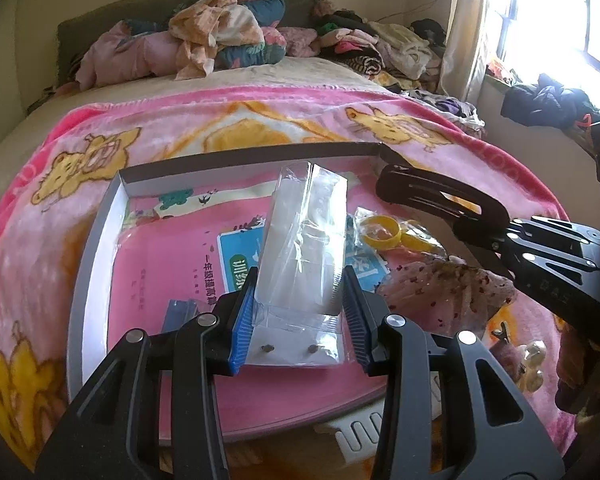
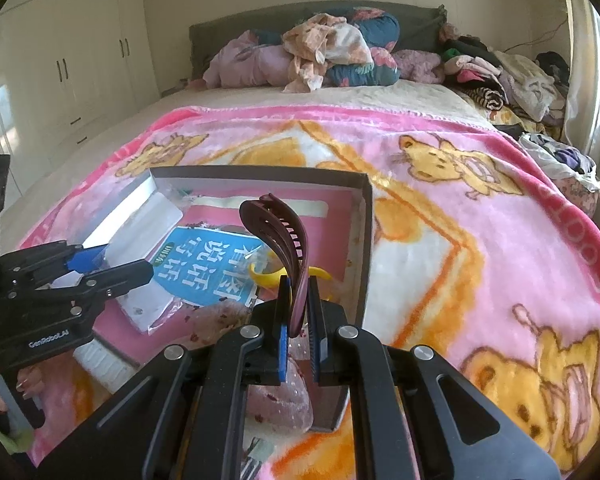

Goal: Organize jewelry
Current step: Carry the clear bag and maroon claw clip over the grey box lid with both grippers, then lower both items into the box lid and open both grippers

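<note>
The book (image 1: 172, 264) in the box (image 1: 96, 240) lies half covered by the clear packet (image 1: 304, 240); two studs (image 1: 290, 348) at six o'clock are too small to identify; the yellow ring (image 2: 266, 274) sits partly behind the hair claw (image 2: 284, 240).

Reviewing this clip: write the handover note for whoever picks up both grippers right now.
Left gripper: shut on a clear plastic packet with two small stud earrings, above the shallow cardboard box tray.
Right gripper: shut on a dark maroon curved hair clip, above the tray's right side.
In the tray: yellow plastic ring. Beside it on the pink blanket: speckled pink pouch.
Done: both items picked up.
Left: place both, then sort the rest.
</note>
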A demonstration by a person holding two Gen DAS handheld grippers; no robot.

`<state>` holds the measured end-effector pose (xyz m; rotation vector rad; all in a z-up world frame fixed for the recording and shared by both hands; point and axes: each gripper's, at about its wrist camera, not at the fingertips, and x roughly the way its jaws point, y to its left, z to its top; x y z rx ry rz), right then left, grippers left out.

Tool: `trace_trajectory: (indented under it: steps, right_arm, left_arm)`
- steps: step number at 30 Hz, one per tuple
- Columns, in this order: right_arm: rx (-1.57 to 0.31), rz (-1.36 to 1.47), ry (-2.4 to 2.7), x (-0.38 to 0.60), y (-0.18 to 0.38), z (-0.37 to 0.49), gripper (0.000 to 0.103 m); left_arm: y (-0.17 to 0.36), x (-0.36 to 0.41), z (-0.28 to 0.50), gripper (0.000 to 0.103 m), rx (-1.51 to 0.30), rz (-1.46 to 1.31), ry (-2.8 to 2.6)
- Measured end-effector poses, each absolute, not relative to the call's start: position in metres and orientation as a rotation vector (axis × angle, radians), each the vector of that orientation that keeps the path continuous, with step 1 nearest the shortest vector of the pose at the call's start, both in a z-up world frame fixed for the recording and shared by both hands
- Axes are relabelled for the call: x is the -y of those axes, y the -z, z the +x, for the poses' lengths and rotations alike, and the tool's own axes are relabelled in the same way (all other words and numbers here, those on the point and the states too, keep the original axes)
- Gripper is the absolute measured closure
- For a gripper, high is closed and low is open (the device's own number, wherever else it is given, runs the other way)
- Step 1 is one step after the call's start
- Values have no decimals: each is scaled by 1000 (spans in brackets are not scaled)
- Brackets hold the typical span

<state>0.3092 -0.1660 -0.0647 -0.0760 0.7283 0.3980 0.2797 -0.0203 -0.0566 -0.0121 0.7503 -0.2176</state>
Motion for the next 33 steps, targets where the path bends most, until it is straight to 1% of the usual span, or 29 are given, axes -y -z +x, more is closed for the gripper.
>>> trace_trajectory:
  steps: [11,19,20,22,23,24,25,27,29,30,31,32,33]
  right_arm:
    - [-793,-68,-383,156,78,322,95]
    - [-798,-55,-373,159,78,319,93]
    - [-797,-52,-370,160,77,318,92]
    - [-787,-39,-370,164,76,315,84]
    - [-781,-33,-371,166,75,313,83]
    - [-772,-26,-369,168,73,310,80]
    - [-764,-16,-368,171,71,308,75]
    - [-742,4,-362,176,67,302,68]
    - [-723,7,-356,180,63,296,65]
    - [-713,5,-349,182,61,292,61]
    - [-697,3,-338,184,58,287,55]
    - [-691,1,-336,186,57,284,53]
    - [-682,-6,-330,188,55,279,51]
  left_arm:
    - [63,17,280,71,-765,-19,210]
    - [65,18,280,71,-770,-18,210]
    - [65,18,280,71,-770,-19,208]
    - [65,17,280,71,-771,-22,208]
    - [65,18,280,71,-771,-21,208]
    - [65,18,280,71,-771,-19,207]
    - [65,18,279,70,-771,-18,205]
    - [66,17,278,70,-770,-20,200]
    - [66,16,277,70,-766,-27,195]
    - [66,15,276,70,-766,-30,194]
    - [66,14,275,69,-766,-31,193]
    - [66,14,274,62,-762,-30,190]
    - [65,14,272,58,-758,-29,187]
